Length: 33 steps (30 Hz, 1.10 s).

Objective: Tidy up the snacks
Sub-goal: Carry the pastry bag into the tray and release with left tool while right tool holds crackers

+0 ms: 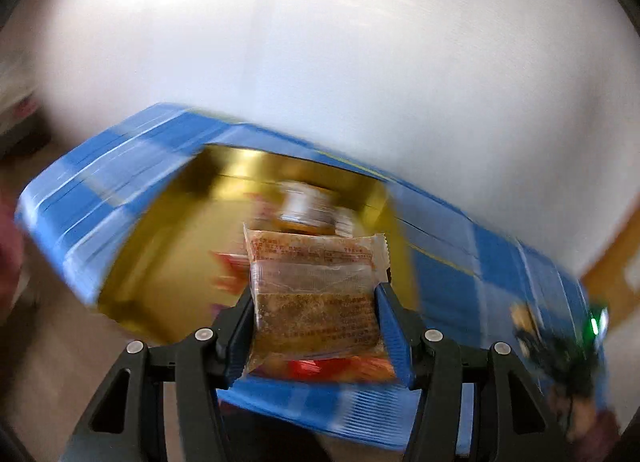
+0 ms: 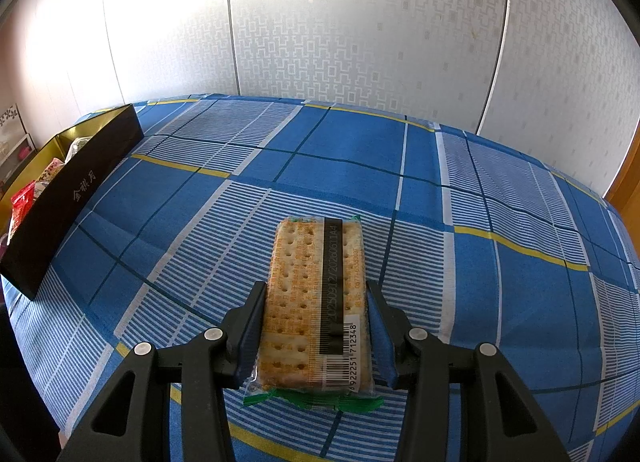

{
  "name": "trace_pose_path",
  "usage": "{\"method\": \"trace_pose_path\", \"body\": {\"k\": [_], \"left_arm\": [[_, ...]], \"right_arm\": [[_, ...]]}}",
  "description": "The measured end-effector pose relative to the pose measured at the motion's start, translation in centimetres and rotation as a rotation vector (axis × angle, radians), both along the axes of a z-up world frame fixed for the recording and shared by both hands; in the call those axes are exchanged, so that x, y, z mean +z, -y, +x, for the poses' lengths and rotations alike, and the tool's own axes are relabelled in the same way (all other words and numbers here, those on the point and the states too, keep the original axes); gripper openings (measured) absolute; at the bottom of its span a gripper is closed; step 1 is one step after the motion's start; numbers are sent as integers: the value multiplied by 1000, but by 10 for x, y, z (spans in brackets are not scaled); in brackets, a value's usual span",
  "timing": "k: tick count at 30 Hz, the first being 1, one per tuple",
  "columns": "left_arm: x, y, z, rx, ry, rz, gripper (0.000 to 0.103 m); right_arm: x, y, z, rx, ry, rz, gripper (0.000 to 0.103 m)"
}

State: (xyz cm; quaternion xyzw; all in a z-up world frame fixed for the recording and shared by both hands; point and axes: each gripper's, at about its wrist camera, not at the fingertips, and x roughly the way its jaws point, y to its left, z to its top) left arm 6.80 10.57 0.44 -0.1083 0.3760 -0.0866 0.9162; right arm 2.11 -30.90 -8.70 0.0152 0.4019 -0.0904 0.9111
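The left gripper (image 1: 316,302) has its jaws clamped on the sides of a clear snack packet (image 1: 316,294) with a brown filling and red print; the packet hangs above the open gold-lined box (image 1: 160,246), near the box's front edge. This whole view is smeared by blur, so the print on the packet cannot be read and the wrapped snacks inside the box (image 1: 308,210) show only as a brown and red blotch. The box's near rim is hidden behind the gripper and packet. In the right wrist view, sharp and steady, the right gripper (image 2: 316,314) has its jaws pressed against the long sides of a cracker packet (image 2: 316,302) with green end seals and a barcode label, over the front middle of the blue checked tablecloth (image 2: 360,150); whether the packet rests on the cloth cannot be told. The box stands at the cloth's far left edge, its black outer wall (image 2: 76,190) facing the camera and its contents mostly cut off by the frame edge.
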Motion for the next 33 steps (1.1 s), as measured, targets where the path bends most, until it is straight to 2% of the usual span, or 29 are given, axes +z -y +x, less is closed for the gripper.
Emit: {"method": "trace_pose_path", "body": {"k": [3, 6, 12, 15, 21, 25, 33], "left_arm": [[-4, -37, 12, 106, -31, -54, 58], [-7, -62, 22, 176, -43, -74, 58], [-9, -62, 46, 177, -51, -75, 58], [-16, -56, 59, 169, -93, -75, 55], [-38, -40, 69, 151, -144, -21, 55], [-42, -39, 63, 157, -146, -10, 55], [-42, -24, 42, 166, -119, 121, 57]], "right_arm": [[0, 0, 0, 0, 0, 0, 48], [0, 0, 0, 0, 0, 0, 48], [0, 0, 0, 0, 0, 0, 48], [0, 0, 0, 0, 0, 0, 48], [0, 0, 0, 0, 1, 4, 48], [0, 0, 0, 0, 1, 5, 48], [0, 0, 0, -1, 1, 5, 48]]}}
